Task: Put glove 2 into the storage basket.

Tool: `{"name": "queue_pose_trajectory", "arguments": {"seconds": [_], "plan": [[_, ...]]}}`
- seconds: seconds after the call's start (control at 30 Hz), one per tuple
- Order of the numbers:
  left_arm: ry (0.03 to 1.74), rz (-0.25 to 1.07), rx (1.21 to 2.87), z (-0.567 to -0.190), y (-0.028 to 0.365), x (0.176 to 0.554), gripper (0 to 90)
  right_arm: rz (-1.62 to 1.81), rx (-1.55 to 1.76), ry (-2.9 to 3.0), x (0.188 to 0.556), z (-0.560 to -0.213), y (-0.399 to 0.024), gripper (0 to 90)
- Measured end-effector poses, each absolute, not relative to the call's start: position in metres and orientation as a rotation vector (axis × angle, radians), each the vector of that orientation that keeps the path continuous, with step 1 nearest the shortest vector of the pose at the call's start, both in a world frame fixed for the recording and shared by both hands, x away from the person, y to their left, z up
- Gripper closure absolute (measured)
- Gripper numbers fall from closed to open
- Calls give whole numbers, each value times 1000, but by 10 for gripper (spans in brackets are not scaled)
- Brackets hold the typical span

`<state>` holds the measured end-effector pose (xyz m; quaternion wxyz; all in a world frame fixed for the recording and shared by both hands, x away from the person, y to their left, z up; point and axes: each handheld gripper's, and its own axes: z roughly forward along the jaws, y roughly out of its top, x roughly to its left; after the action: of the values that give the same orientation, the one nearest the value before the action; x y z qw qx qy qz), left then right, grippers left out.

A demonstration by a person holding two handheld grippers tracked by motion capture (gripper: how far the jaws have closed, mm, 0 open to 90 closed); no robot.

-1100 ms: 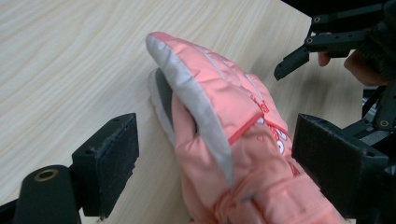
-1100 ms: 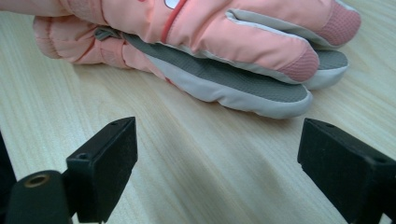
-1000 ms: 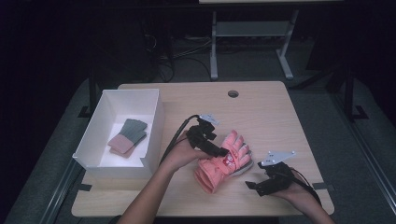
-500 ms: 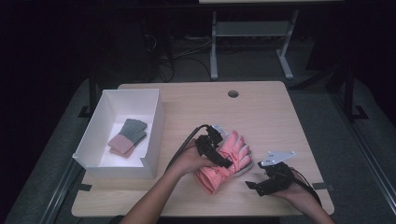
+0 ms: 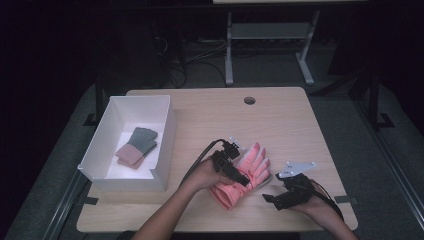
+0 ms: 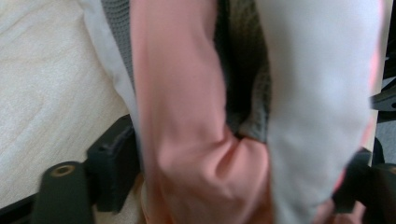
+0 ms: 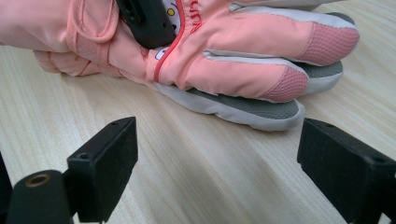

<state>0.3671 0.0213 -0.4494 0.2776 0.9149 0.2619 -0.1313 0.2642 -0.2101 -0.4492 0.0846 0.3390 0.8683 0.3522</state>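
Note:
A pair of pink gloves (image 5: 255, 165) with grey and white palms lies stacked on the wooden table (image 5: 285, 125), front centre. My left gripper (image 5: 239, 176) reaches over them from the left. In the left gripper view its jaws stand wide apart on either side of the gloves (image 6: 187, 116), so the left gripper (image 6: 236, 179) is open around them. My right gripper (image 5: 275, 196) rests open on the table just right of the gloves, holding nothing. The right gripper (image 7: 217, 154) faces the gloves (image 7: 243, 70), and one black left jaw lies on their top.
A white box (image 5: 166, 131) stands at the table's left with a folded grey and pink pair (image 5: 136, 146) inside. A round cable hole (image 5: 249, 100) sits near the far edge. Bare wood spans the far right of the table.
My left gripper has slid right and toward the front, from the gloves' cuff end to over their middle. The gloves shifted slightly. The right gripper stayed put.

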Motion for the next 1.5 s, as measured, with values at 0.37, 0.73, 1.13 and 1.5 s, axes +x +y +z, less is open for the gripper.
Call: {"name": "queue_pose_trajectory", "arguments": {"seconds": [0.37, 0.73, 1.13, 1.5], "plan": [[694, -385, 2447, -446, 22, 364, 556, 1052, 1021, 2591, 264, -449, -211, 120], [674, -380, 2391, -434, 32, 360, 596, 1054, 1013, 2591, 266, -451, -212, 120], [685, -311, 2333, -409, 52, 363, 596, 1063, 1014, 2580, 266, -449, -213, 120], [729, -230, 2322, -373, 69, 367, 593, 1069, 1024, 2587, 267, -449, -214, 120]]}}
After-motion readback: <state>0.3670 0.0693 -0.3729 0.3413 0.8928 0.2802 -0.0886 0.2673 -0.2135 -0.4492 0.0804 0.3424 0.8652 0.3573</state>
